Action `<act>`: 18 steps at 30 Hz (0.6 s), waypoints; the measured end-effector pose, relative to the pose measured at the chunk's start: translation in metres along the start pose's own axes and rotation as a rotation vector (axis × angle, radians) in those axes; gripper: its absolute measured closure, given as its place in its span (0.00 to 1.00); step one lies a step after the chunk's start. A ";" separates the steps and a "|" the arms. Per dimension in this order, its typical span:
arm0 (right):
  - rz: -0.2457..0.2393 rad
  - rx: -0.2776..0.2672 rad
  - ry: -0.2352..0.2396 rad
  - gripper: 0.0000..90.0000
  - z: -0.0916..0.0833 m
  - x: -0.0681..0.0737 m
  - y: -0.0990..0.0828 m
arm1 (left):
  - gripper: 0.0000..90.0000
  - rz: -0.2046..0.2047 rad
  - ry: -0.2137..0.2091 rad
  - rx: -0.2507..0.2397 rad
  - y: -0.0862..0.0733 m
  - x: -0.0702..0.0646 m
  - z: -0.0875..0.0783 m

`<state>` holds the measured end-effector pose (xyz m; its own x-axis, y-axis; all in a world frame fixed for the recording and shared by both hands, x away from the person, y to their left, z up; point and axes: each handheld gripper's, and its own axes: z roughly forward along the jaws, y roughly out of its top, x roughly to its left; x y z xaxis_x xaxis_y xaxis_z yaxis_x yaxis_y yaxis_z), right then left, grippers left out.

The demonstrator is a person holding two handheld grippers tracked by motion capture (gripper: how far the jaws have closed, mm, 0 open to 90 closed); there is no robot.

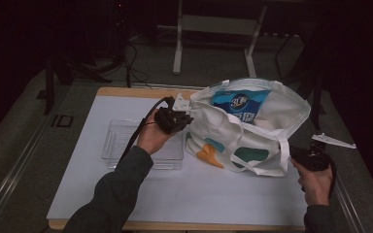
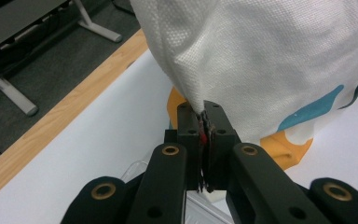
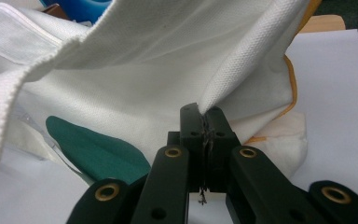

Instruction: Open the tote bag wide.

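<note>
Bag [image 1: 243, 138] on tabletop [image 1: 184, 194], stretched between both claws; left claw [image 2: 206, 122] clamped on one edge of cloth, right claw [image 3: 207, 122] on the opposite edge, spreading the mouth around blue packet [image 1: 240, 104] inside

High cam is looking fwd and down from above the person's side, taking in the whole bench [image 1: 126, 204] from far off. Left claw cam is riding on its claw [image 2: 204, 122], sitting v. close to the white bag [image 2: 270, 60]. Right claw cam is doing likewise from the bag's other side. All 3 are sharing the bag.
</note>
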<state>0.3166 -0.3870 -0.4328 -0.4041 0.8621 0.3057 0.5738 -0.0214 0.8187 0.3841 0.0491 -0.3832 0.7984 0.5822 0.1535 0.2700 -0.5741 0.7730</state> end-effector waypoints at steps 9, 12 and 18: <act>-0.010 0.010 0.001 0.99 0.002 0.000 -0.004 | 0.97 -0.018 -0.006 -0.006 -0.005 -0.002 0.003; -0.007 0.012 0.004 0.99 0.002 0.000 -0.006 | 0.97 -0.021 -0.008 -0.004 -0.008 -0.003 0.004; -0.013 0.025 0.000 0.98 0.005 0.002 -0.010 | 0.97 -0.012 -0.015 0.004 -0.010 -0.006 0.007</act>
<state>0.3141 -0.3828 -0.4432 -0.4118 0.8622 0.2950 0.5859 0.0026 0.8104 0.3799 0.0476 -0.3961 0.8032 0.5804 0.1344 0.2821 -0.5692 0.7723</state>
